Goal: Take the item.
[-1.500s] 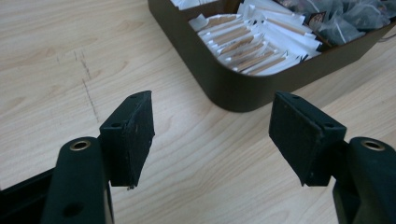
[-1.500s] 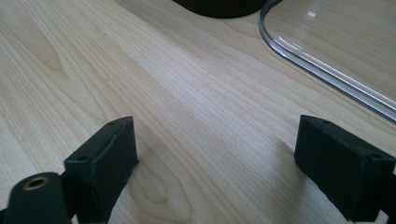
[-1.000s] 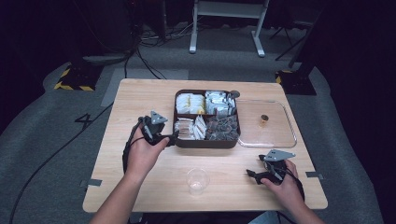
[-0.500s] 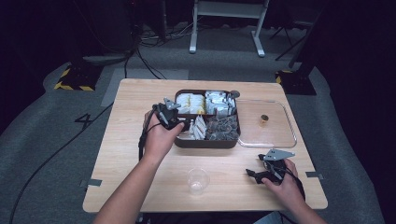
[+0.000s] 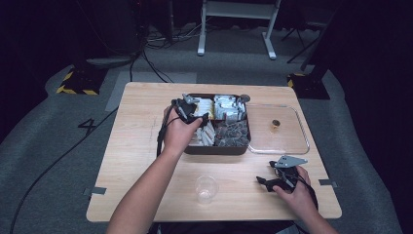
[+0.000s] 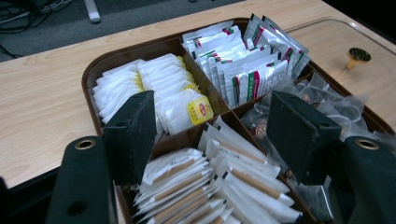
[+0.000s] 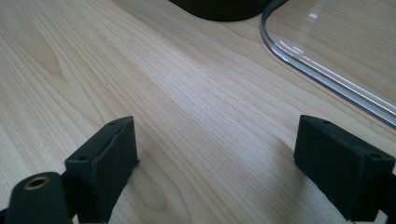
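- Two handheld grippers on a light wooden table [image 5: 136, 146], one per hand, forearms entering from the bottom of the high view.
- Left gripper [image 5: 191, 108] sits centre-left of the high view, held over the left half of a dark brown compartment tray [image 5: 214, 149]; jaws apart, nothing between them, seen clearly in the left gripper view [image 6: 212, 135].
- Left hand [image 5: 178, 131] covers the tray's lower-left corner in the high view.
- Tray has four compartments. In the left gripper view: white tea bags with yellow tags [image 6: 163, 93] upper left, white sachets with red-green print [image 6: 247, 70] upper right, paper-wrapped sticks [image 6: 210, 186] at the bottom centre, clear plastic packets [image 6: 327, 100] at the right.
- Left jaws hang just above the wrapped sticks and the tea bag compartment's near edge; contact cannot be told.
- Clear lid [image 5: 277, 129] lies flat on the table, touching the tray's right side, with a small brown knob [image 5: 275, 124] on it.
- Right gripper [image 5: 280, 178] is at lower right of the high view, low on the table below the lid; jaws wide apart and empty in the right gripper view [image 7: 215, 163], bare wood between them.
- Lid's curved edge [image 7: 327, 70] shows upper right of the right gripper view.
- Clear plastic cup [image 5: 206, 189] stands upright at bottom centre, between the two forearms, apart from both grippers.
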A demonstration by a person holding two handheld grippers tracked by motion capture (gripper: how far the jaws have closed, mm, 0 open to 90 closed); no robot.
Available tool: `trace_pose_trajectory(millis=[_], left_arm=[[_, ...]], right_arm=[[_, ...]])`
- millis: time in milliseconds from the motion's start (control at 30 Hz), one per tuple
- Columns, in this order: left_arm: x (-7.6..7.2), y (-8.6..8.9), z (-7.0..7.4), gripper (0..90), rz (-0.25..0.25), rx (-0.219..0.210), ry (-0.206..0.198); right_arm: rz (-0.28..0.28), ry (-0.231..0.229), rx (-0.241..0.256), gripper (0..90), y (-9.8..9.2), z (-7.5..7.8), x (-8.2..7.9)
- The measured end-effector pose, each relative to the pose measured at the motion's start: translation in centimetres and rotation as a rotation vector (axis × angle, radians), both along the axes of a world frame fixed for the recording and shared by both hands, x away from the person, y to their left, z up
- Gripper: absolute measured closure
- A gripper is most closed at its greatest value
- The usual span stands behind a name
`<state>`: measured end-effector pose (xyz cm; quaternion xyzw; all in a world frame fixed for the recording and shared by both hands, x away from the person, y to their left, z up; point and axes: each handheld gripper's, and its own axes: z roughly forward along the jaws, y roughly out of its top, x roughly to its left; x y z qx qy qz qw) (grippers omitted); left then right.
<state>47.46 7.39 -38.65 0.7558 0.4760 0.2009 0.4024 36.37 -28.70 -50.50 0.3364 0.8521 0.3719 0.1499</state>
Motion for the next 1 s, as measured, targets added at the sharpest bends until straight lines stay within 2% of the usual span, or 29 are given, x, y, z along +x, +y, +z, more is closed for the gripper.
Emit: trace_pose_trajectory(millis=[167, 267, 300, 333, 400, 433, 500, 633, 700, 733, 833, 867, 933, 1000], left_arm=[[1.4, -0.4, -0.3, 36.2, -0.005, 0.022, 0.008], [2.7, -0.6, -0.8, 38.3, 0.004, 0.004, 0.022], [2.7, -0.6, -0.8, 39.6, 0.004, 0.004, 0.022], [3.7, -0.6, -1.2, 41.3, 0.014, 0.010, 0.027], [4.0, -0.7, -1.3, 43.9, 0.015, 0.011, 0.032], [4.7, -0.8, -1.5, 44.0, 0.027, -0.015, 0.039], [5.3, -1.0, -1.9, 47.1, 0.027, -0.021, 0.056], [6.0, -1.3, -2.6, 50.3, 0.019, 0.003, 0.075], [6.6, -1.5, -3.2, 50.4, 0.019, 0.014, 0.091], [7.1, -1.6, -3.8, 52.5, 0.023, 0.021, 0.116], [7.5, -1.7, -4.3, 53.1, 0.036, 0.016, 0.130], [7.6, -1.6, -4.4, 54.1, 0.047, 0.022, 0.147], [8.1, -1.7, -4.9, 55.7, 0.069, -0.003, 0.182], [8.3, -1.7, -5.1, 56.3, 0.075, 0.005, 0.192]], right_arm=[[-0.004, 0.002, 0.001, 13.4, 0.1, 0.0, 0.1], [-0.005, 0.002, 0.002, 13.4, 0.1, 0.0, 0.1], [-0.005, 0.002, 0.002, 13.4, 0.1, 0.0, 0.1], [-0.005, 0.002, 0.002, 13.5, 0.1, 0.0, 0.1], [-0.005, 0.002, 0.002, 13.5, 0.1, 0.0, 0.1], [-0.005, 0.003, 0.002, 13.5, 0.1, 0.0, 0.1], [-0.006, 0.004, 0.003, 13.5, 0.1, 0.0, 0.1], [-0.005, 0.003, 0.002, 13.5, 0.1, 0.0, 0.1], [-0.005, 0.003, 0.003, 13.5, 0.1, 0.0, 0.1], [-0.005, 0.003, 0.003, 13.6, 0.1, 0.0, 0.1], [-0.003, 0.002, 0.002, 13.7, 0.1, 0.0, 0.1], [-0.003, 0.002, 0.002, 13.7, 0.1, 0.0, 0.1], [-0.003, 0.002, 0.003, 13.9, 0.1, 0.0, 0.1], [-0.001, 0.001, 0.003, 13.9, 0.1, 0.0, 0.1]])
